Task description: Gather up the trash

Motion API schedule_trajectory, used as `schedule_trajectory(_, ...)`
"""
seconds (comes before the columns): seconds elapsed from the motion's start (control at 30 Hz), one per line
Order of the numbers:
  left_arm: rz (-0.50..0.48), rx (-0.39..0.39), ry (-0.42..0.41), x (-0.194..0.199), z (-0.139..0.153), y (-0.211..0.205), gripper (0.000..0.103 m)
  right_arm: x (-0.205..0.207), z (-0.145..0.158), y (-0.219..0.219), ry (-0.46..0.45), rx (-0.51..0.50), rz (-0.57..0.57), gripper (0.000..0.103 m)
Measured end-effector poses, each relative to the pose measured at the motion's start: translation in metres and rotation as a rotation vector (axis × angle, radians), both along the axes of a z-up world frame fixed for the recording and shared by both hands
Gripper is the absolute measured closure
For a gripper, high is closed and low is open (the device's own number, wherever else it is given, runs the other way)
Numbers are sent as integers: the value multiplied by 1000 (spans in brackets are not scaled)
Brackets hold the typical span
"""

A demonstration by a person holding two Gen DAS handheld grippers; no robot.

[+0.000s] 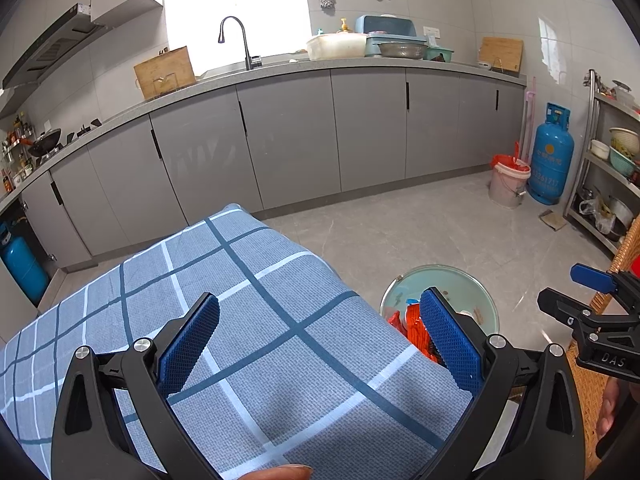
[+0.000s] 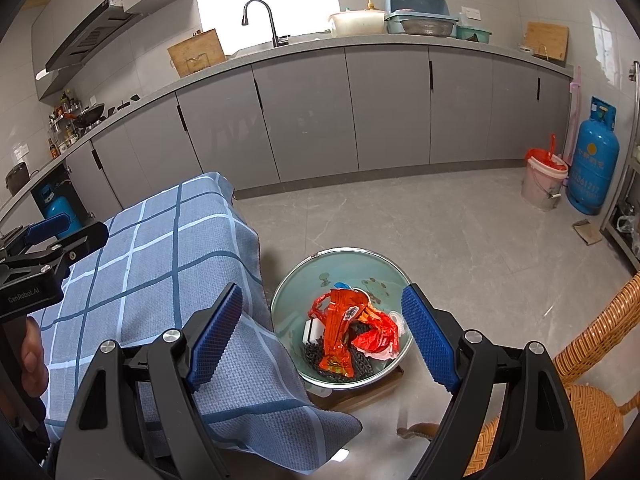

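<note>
nearest, the left gripper (image 1: pixel 320 344) hovers over the checked blue cloth (image 1: pixel 248 320), jaws spread wide with nothing between them. the right gripper (image 2: pixel 322 336) is equally wide and empty, above the floor to the right of the table. just beyond it sits the green bin (image 2: pixel 296 280), holding the red wrappers (image 2: pixel 352 328) and dark bits. the cloth looks bare, so collecting seems nearly done; any next move means finding leftover trash. farther right stands a pink bucket (image 2: pixel 540 188).

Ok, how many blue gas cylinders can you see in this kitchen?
2: one gas cylinder stands by the right wall beside the bucket; another sits in the open cabinet at left. Others may be hidden.
</note>
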State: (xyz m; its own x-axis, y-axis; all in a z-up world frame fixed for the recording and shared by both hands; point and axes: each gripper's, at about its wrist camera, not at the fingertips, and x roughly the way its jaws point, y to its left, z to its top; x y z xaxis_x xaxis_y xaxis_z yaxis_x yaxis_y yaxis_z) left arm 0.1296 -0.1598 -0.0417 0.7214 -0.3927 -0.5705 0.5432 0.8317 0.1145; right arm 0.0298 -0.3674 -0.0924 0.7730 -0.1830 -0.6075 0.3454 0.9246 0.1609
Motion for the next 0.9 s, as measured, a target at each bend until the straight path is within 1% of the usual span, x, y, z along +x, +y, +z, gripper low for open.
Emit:
schedule_trajectory(0.63,2,4,2,2,2,1,4,2,3,-1,0,1,4,22)
schedule_trajectory(0.7,9,1,-5,2,3,2,4,2,3,-1,2,0,4,22)
schedule_trajectory(0.77,-9,-6,-10,-2,3,2,4,1,3,-1,0,0,4,22)
schedule_trajectory(0.83,9,14,-37,-5,2,1,4,1,2,-1,3,-1,3,22)
schedule_trajectory(0.9,12,14,-38,-5,1,2,4,1,1,-1,2,0,3,22)
